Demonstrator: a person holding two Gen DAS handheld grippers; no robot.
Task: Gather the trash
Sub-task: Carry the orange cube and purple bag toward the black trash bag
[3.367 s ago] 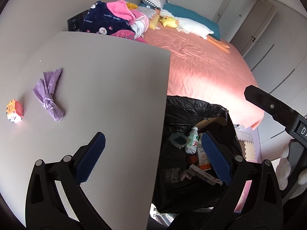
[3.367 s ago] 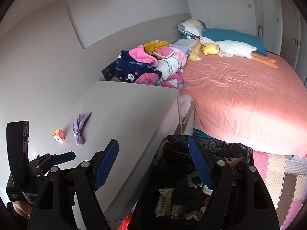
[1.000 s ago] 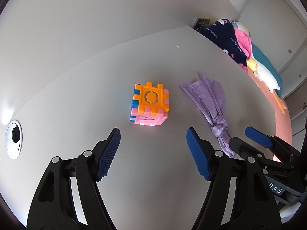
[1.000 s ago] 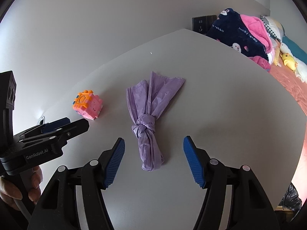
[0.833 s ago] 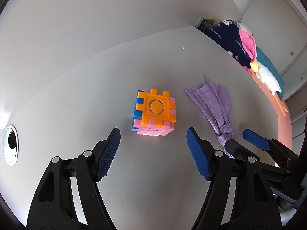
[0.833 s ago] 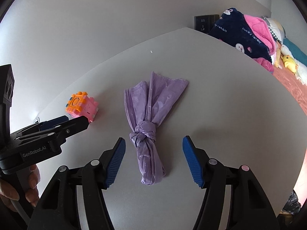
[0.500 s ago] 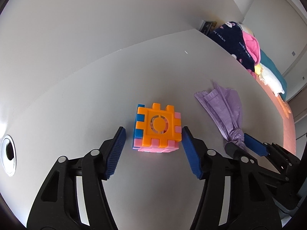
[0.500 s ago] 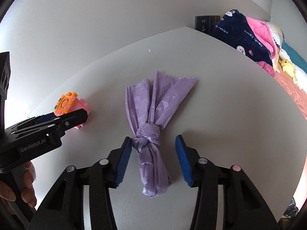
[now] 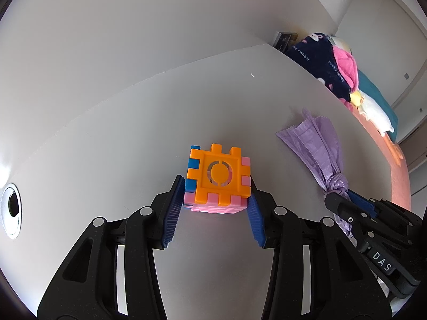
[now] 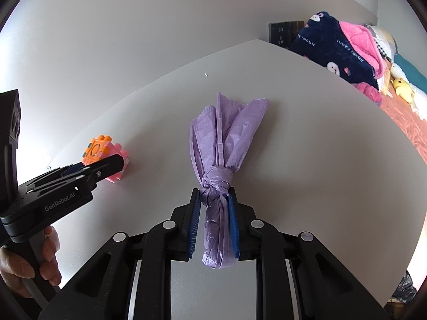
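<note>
An orange, pink and blue toy cube (image 9: 218, 180) sits on the white table (image 9: 133, 122). My left gripper (image 9: 214, 200) is shut on the cube, its blue pads pressed against both sides. A knotted purple plastic bag (image 10: 221, 157) lies on the table to the right of the cube. My right gripper (image 10: 213, 213) is shut on the bag just below its knot. The cube (image 10: 105, 154) and the left gripper (image 10: 80, 173) also show in the right wrist view, and the bag (image 9: 324, 152) and the right gripper (image 9: 347, 202) in the left wrist view.
A round cable hole (image 9: 12, 208) is in the table at the far left. Folded blankets (image 10: 344, 50) and a bed with pink sheets (image 10: 408, 117) lie beyond the table's far right edge. A wall socket (image 10: 285, 33) is on the wall behind. A bit of black bin bag (image 10: 403, 290) shows at lower right.
Both grippers have moved forward and closed: the left one now clamps the cube, the right one clamps the purple bag below the knot.
</note>
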